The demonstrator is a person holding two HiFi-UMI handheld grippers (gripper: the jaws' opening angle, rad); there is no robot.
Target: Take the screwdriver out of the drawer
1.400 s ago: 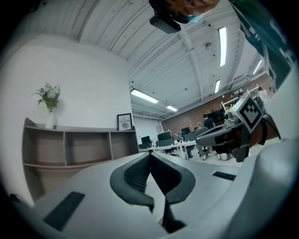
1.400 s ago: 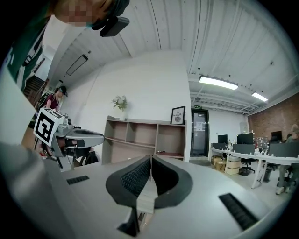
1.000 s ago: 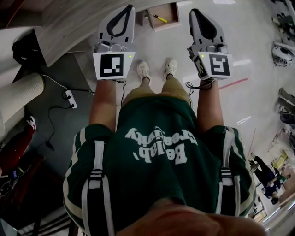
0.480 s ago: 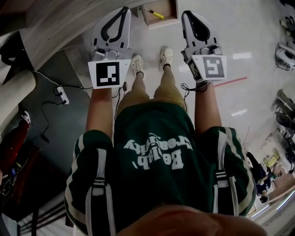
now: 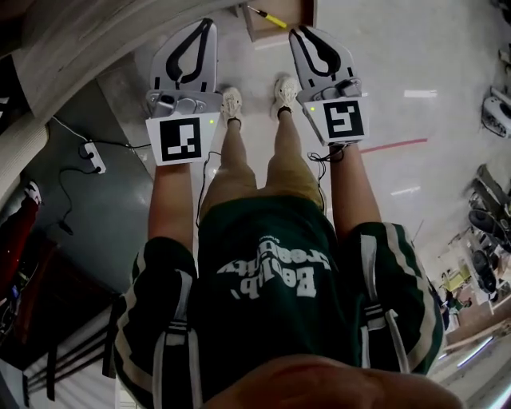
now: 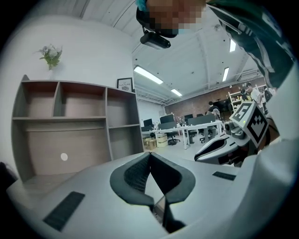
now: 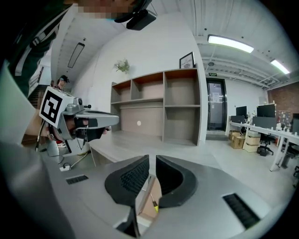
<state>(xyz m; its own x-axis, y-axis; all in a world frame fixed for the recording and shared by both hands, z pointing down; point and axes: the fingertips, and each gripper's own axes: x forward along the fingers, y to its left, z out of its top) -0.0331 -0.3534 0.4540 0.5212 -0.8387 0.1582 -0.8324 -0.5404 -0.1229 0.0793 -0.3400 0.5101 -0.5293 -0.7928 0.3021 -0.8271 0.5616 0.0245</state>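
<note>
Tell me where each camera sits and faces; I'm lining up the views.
Head view: on the person's head, facing steeply down; shows torso, legs, shoes, left gripper, right gripper, and the drawer with the screwdriver beyond them.
Left gripper view: on the left gripper, facing along its shut jaws toward a shelf unit; right gripper at right.
Right gripper view: on the right gripper, facing along its shut jaws toward that shelf unit; left gripper at left.
Shared: head and right gripper views both show drawer and screwdriver.
</note>
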